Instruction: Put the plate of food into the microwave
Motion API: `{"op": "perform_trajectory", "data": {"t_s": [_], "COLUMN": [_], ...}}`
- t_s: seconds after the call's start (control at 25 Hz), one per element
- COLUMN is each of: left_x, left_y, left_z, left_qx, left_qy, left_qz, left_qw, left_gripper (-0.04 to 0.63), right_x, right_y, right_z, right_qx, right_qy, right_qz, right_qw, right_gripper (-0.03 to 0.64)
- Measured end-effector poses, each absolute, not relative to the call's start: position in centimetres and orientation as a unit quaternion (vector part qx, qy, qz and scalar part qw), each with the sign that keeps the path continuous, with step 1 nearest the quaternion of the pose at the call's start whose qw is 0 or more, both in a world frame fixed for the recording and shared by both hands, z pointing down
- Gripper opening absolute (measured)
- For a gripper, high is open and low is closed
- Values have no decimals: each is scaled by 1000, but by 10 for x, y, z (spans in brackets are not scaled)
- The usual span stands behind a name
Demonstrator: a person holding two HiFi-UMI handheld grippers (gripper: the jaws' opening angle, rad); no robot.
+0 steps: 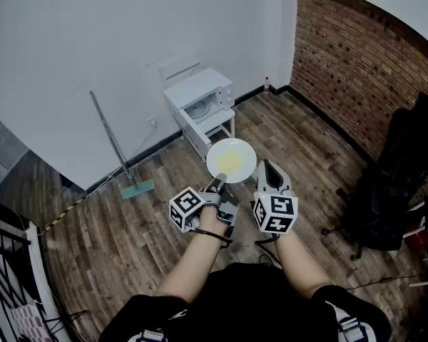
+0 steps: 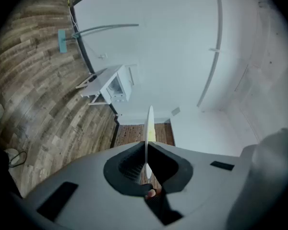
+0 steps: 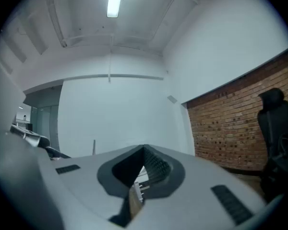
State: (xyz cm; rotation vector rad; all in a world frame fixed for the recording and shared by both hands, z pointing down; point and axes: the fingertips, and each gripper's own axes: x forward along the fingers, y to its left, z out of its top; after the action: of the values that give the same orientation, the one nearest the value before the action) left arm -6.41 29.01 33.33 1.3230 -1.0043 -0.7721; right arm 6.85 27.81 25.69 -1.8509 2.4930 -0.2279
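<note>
A white plate (image 1: 231, 159) with yellow food on it is held level at its near rim by my left gripper (image 1: 216, 185), which is shut on it. The left gripper view shows the plate (image 2: 149, 126) edge-on, clamped between the jaws of the left gripper (image 2: 146, 150). My right gripper (image 1: 269, 168) hovers just right of the plate, shut and holding nothing; the right gripper (image 3: 143, 150) faces a white wall. The white microwave (image 1: 207, 102) sits on a white stand (image 1: 217, 125) against the far wall, well beyond the plate, and the microwave (image 2: 116, 86) also shows in the left gripper view.
A mop (image 1: 114, 144) leans on the wall left of the stand. A brick wall (image 1: 357, 55) runs along the right, with a black office chair (image 1: 399, 169) before it. A small bottle (image 1: 267, 84) stands in the far corner. Wood floor lies between me and the stand.
</note>
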Motion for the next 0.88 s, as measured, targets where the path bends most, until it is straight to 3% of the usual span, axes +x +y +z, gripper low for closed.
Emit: {"op": "perform_trajectory", "data": {"t_s": [0.52,0.88], "left_x": [-3,46], "left_y": [312,305], "left_z": [349,363], "left_qx": [541,544], "left_qy": [-432,-427], "left_qz": [-360,-325], "left_qw": [625,645], "left_gripper": [11,12], "right_x": [122,173], "right_y": [315,319], "right_z": [276,291], "right_qx": [-571,-584], "right_qy": [817,805], "right_qz": [-81,-104], "right_qw": [2,7], "right_gripper": [13,14]}}
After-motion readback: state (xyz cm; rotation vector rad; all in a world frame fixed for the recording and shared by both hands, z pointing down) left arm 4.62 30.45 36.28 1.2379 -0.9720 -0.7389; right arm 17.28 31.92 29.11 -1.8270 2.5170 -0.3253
